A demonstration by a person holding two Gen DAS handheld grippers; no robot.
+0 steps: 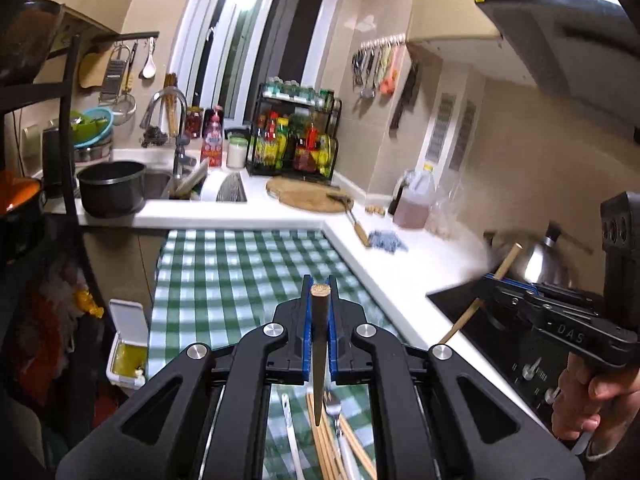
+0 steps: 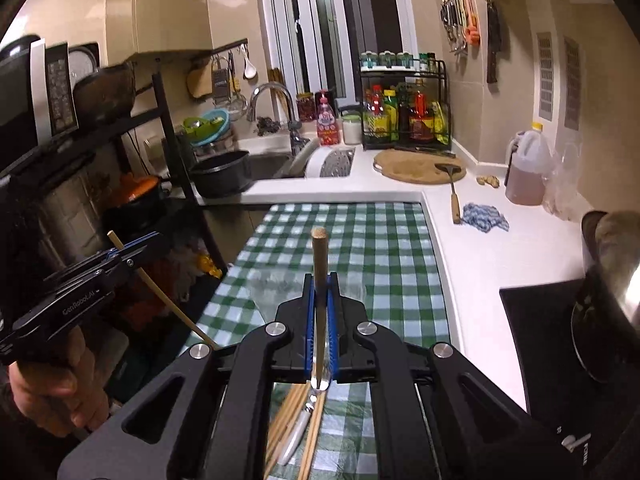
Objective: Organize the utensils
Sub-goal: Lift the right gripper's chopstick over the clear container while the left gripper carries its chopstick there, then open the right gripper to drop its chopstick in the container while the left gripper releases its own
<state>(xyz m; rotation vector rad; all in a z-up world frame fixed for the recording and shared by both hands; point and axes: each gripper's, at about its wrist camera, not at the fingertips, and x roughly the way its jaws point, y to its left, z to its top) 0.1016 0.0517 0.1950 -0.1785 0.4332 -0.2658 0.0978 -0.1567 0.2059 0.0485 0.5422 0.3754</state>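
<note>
The left hand-held gripper (image 1: pixel 319 300) is clamped on one wooden chopstick (image 1: pixel 320 344), held upright with its blunt end at 12 o'clock and tip hanging down. The right hand-held gripper (image 2: pixel 319 300) likewise pinches a second chopstick (image 2: pixel 319 264) the same way. Both hang above the checked surface (image 1: pixel 240 264), likely so the two sticks can be matched as a pair. The remaining chopsticks (image 1: pixel 326 440), a fork (image 1: pixel 332 402) and a pale-handled utensil (image 2: pixel 298 432) lie loose below at 6 o'clock, awaiting sorting.
</note>
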